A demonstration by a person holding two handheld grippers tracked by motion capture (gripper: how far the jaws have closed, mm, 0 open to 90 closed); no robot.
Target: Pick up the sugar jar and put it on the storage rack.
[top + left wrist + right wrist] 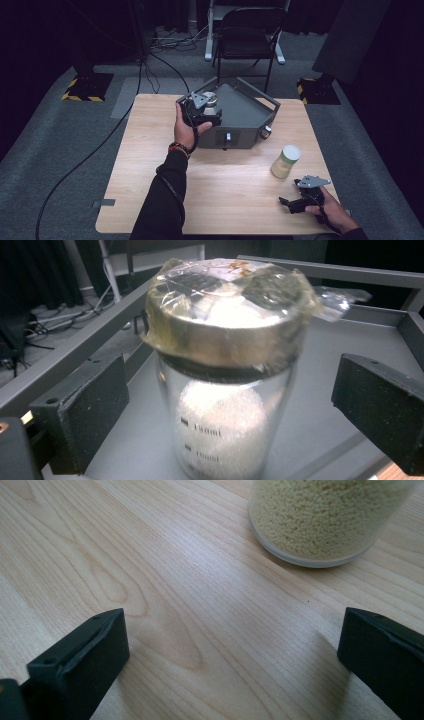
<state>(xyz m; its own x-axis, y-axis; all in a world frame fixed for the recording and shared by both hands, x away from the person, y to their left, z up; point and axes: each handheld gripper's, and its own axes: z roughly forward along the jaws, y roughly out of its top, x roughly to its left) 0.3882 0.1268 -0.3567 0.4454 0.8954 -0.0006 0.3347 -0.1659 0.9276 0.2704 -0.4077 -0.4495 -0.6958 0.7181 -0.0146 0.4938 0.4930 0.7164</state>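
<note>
Left tool (212, 117): jaws wide apart, 1 on each side of the jar, neither touching it; nothing held.
Clear glass jar of white granules with a film-wrapped lid (225, 365): upright on the floor of the grey metal tray (247, 107), at its left rear corner.
Progress: judged early; the grasp is lined up but not closed, so closing and lifting the jar out remain.
Pale wooden tabletop (150, 165): carries the tray.
Clear jar of yellow granules (285, 161): stands on the tabletop, right of the tray.
Right tool (291, 205): jaws wide apart, empty, resting near the yellow jar.
</note>
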